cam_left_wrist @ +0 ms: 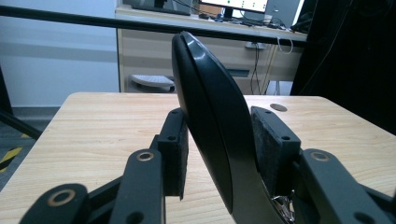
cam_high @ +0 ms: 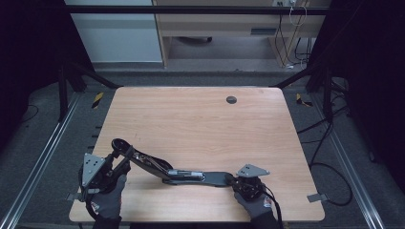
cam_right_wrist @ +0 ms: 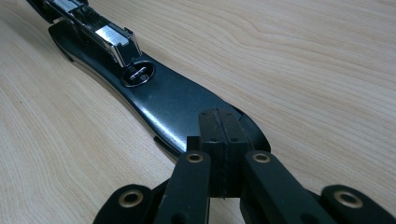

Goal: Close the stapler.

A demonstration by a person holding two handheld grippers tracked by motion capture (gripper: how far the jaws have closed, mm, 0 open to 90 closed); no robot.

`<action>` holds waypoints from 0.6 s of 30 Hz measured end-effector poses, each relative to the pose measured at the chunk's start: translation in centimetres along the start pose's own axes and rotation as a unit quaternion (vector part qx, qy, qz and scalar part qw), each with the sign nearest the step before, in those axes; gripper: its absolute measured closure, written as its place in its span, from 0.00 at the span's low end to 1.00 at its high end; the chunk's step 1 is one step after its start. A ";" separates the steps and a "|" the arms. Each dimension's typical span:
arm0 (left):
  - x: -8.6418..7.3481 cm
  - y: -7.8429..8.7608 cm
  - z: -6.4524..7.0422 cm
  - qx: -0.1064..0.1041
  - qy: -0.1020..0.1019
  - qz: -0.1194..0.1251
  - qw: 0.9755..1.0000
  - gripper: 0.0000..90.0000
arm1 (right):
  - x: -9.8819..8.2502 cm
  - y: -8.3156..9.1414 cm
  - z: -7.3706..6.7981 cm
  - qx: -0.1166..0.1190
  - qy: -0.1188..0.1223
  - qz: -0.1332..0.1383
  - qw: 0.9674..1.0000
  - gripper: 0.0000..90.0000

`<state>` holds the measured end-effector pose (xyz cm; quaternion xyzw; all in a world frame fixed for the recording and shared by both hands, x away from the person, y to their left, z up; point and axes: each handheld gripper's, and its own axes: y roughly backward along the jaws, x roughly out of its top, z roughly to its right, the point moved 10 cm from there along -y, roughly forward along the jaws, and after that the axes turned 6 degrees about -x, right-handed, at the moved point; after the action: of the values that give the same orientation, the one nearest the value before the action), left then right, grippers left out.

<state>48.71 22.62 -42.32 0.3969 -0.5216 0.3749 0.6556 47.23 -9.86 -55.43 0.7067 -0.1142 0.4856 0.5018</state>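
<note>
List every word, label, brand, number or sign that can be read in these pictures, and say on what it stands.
None can be read.
Black opened stapler: no brand or mark shows.
Glove cuffs: small red and white marks, too blurred to read.
Monitor on the far desk: screen content too small to read.

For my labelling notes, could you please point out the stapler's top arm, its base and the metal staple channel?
top arm (cam_left_wrist: pixel 210 126), left gripper view, its glossy black side.
base (cam_right_wrist: pixel 182 105), right gripper view, bare flat front part.
staple channel (cam_right_wrist: pixel 114 39), right gripper view, shiny front end.
</note>
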 end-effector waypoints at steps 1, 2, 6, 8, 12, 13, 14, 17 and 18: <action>0.0 0.0 0.0 0.000 0.001 0.000 1.000 0.65 | 0.0 -0.1 0.0 0.001 0.000 -0.001 1.000 1.00; 0.0 0.0 0.0 -0.001 0.004 0.000 1.000 0.65 | -0.1 -0.1 0.0 -0.001 -0.001 -0.002 1.000 1.00; 0.2 0.0 0.3 -0.002 0.009 0.001 1.000 0.66 | -0.2 -0.4 0.0 -0.001 0.000 -0.005 1.000 1.00; 0.3 -0.1 0.5 -0.001 0.008 0.004 1.000 0.66 | -0.2 -0.5 0.0 -0.002 0.000 -0.004 1.000 1.00; 0.6 -0.2 1.1 -0.001 0.002 0.006 1.000 0.67 | -0.2 -0.5 -0.1 -0.002 -0.003 -0.004 1.000 1.00; 0.7 -0.3 1.3 0.000 0.002 0.006 1.000 0.67 | -0.2 -0.5 -0.1 -0.002 -0.003 -0.003 1.000 1.00; 0.8 -0.3 1.4 0.001 0.002 0.006 1.000 0.68 | -0.2 -0.5 -0.2 -0.002 -0.004 -0.003 1.000 1.00; 1.0 -0.4 1.8 0.003 0.010 0.009 1.000 0.69 | -0.2 -0.5 -0.1 -0.001 -0.003 -0.001 1.000 1.00; 1.1 -0.5 1.9 0.005 0.009 0.010 1.000 0.69 | -0.2 -0.5 -0.1 0.000 -0.004 0.001 1.000 1.00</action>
<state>48.58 20.74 -41.04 0.3919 -0.5176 0.3876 0.6545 47.40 -9.58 -55.89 0.7086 -0.1172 0.4828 0.5011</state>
